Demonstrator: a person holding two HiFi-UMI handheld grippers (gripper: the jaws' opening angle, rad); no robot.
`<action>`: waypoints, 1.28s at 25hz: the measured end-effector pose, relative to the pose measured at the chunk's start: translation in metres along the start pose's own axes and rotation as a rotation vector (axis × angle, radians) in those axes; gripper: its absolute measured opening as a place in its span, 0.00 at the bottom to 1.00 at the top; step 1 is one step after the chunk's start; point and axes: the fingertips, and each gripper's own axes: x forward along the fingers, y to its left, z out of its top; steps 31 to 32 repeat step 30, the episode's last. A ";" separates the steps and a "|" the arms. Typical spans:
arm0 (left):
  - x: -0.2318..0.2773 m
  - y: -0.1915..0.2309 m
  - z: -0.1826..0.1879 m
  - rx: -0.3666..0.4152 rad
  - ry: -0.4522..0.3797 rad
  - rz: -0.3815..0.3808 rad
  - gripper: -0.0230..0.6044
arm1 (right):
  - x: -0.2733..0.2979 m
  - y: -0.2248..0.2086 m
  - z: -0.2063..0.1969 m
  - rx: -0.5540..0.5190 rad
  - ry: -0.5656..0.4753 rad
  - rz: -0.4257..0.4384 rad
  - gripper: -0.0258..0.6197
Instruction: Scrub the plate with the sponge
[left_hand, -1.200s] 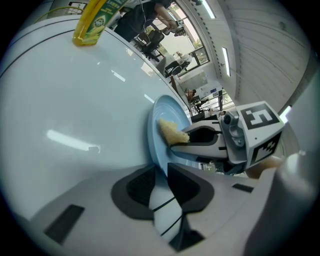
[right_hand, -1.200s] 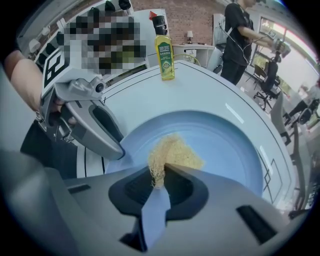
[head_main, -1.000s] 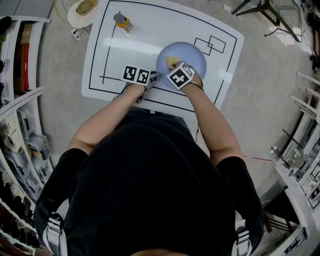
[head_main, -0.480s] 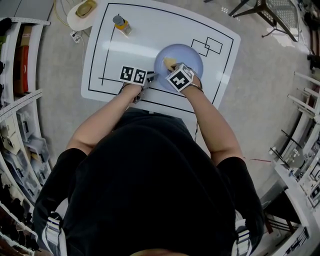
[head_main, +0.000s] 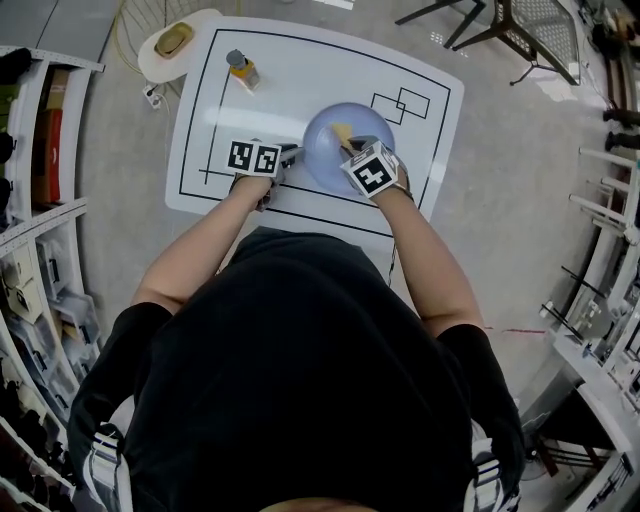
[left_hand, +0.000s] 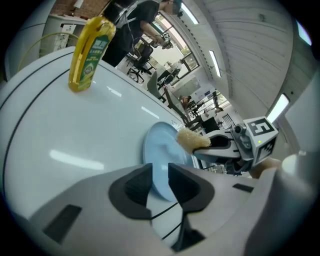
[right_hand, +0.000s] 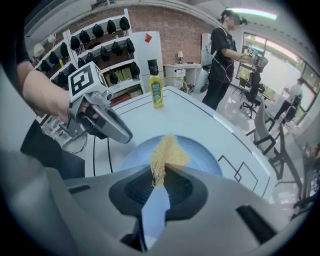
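- The left gripper (left_hand: 160, 172) is opening its fingers. The near rim of the plate (head_main: 322, 165) shows in the gap between them, and the pads do not look pressed on it.
- In the head view its tips sit at the plate's left rim, as they did a second ago, so the hand has stayed put while the grip eases.
- My reading is that the plate is losing its steadying hold. A hard stroke could then slide it across the worktop (head_main: 300, 80).
- The right gripper (right_hand: 161, 174) stays clamped on the sponge (right_hand: 167, 152), which rests on the plate's inner face.
- Over the last second the sponge has drifted from the plate's left part towards its middle. The scrubbing looks under way, not finished.
- The plate is round, shallow and pale blue, with a smooth, glossy face and a low raised rim. It lies flat inside the black outline drawn on the worktop, on the person's right side.
- The sponge is yellow, coarse and fibrous. It is squashed thin where the fingers pinch it and flares out loosely beyond them.
- The worktop is white, hard and shiny with rounded corners, so it probably gives a slick plate little grip.
- A yellow soap bottle (head_main: 243, 68) stands upright at the far left, well apart from both grippers.
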 end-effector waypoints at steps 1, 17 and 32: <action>-0.005 -0.003 0.005 0.016 -0.016 0.002 0.18 | -0.007 -0.002 0.002 0.006 -0.018 -0.010 0.12; -0.110 -0.068 0.117 0.250 -0.318 0.001 0.17 | -0.132 -0.024 0.028 0.137 -0.327 -0.139 0.12; -0.145 -0.121 0.121 0.419 -0.372 0.022 0.15 | -0.211 -0.028 0.018 0.216 -0.518 -0.235 0.12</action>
